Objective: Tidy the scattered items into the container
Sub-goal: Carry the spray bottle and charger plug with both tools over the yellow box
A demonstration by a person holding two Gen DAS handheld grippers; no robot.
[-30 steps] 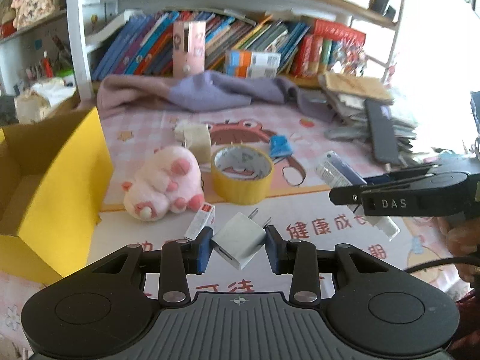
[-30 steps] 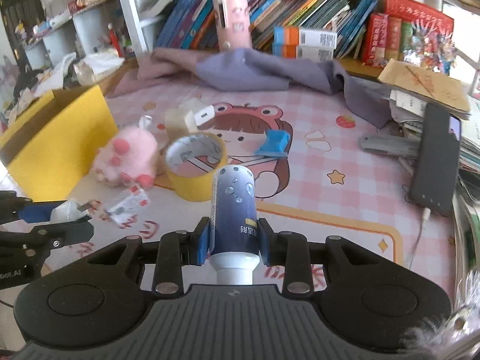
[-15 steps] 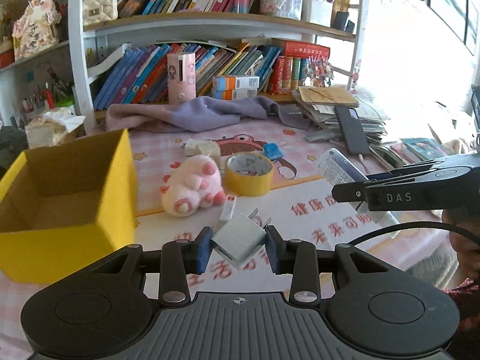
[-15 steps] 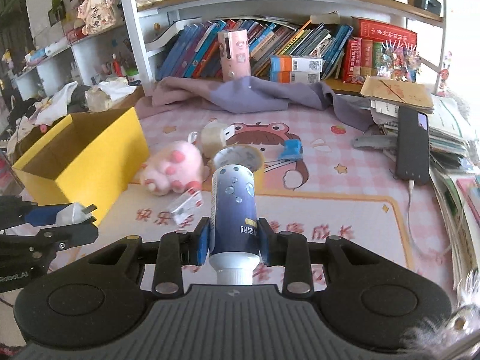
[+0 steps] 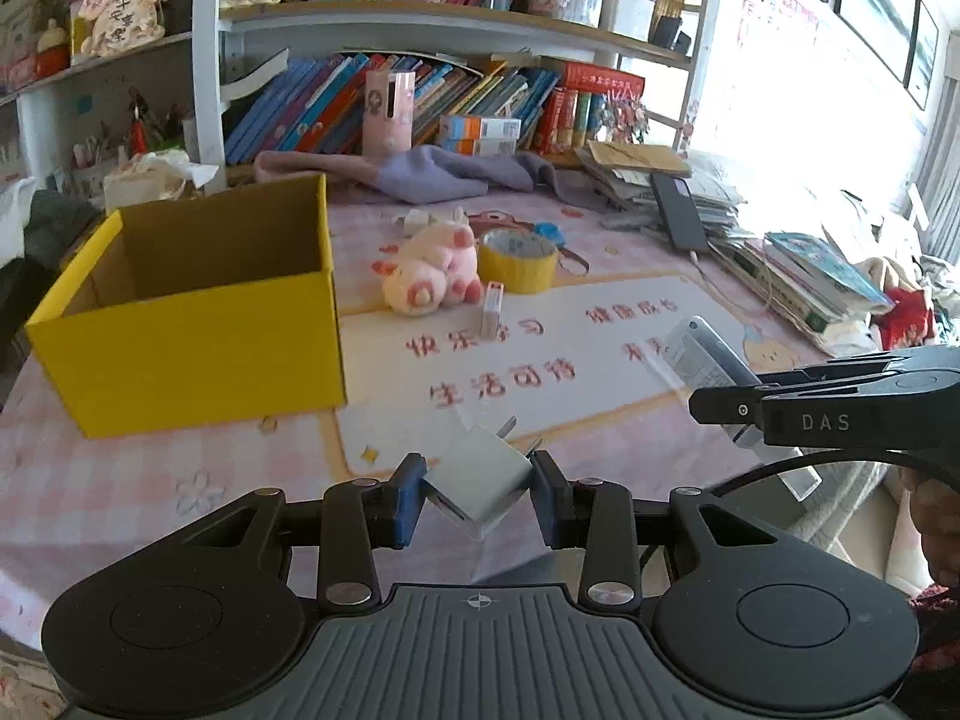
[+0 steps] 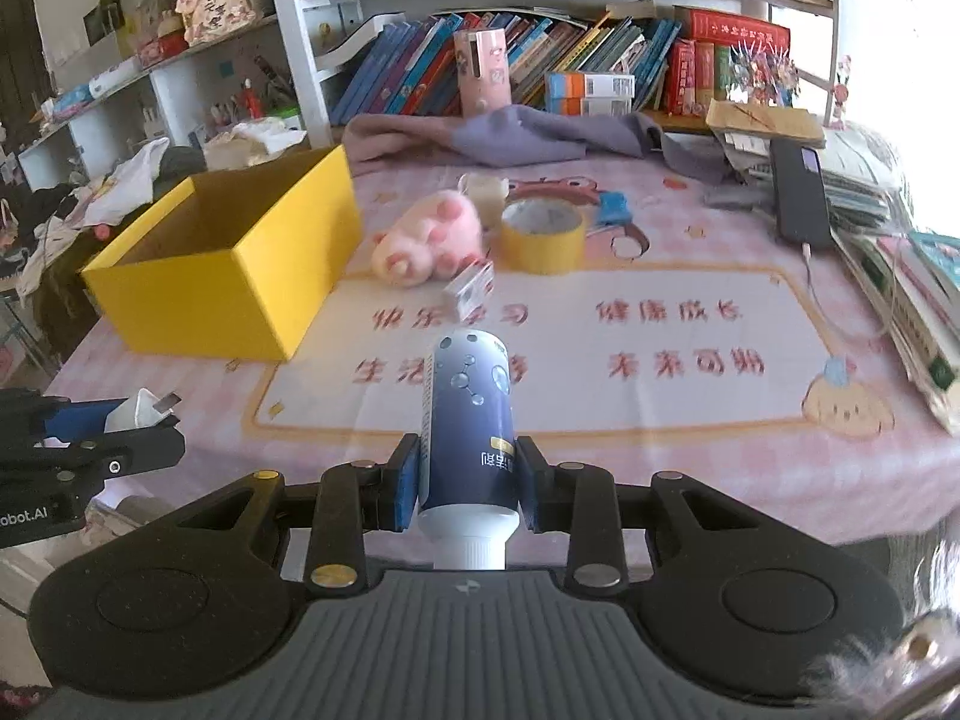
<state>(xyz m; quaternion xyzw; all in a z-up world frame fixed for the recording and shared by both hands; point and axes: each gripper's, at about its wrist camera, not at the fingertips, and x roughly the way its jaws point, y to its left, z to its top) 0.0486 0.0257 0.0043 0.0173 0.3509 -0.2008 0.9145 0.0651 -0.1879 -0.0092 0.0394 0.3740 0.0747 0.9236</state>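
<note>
My left gripper (image 5: 478, 495) is shut on a white plug adapter (image 5: 480, 477), held over the near edge of the pink mat. My right gripper (image 6: 467, 483) is shut on a dark blue tube (image 6: 468, 420) with a white cap. The open yellow box (image 5: 186, 306) (image 6: 234, 252) stands to the left on the table. Still on the mat lie a pink plush toy (image 5: 429, 270) (image 6: 429, 234), a yellow tape roll (image 5: 519, 258) (image 6: 543, 234), a small white carton (image 5: 492, 312) (image 6: 471, 288) and a blue clip (image 6: 615, 207). In the right wrist view the left gripper (image 6: 150, 414) shows at the left edge.
A bookshelf (image 5: 456, 102) runs along the back with a purple cloth (image 5: 444, 174) in front of it. Stacked books and papers with a black phone (image 5: 678, 213) line the right edge. A cable (image 6: 840, 306) trails from the phone onto the mat.
Both grippers have pulled back from the mat with their loads, so the items look farther off. The yellow box has come fully into view on the left.
</note>
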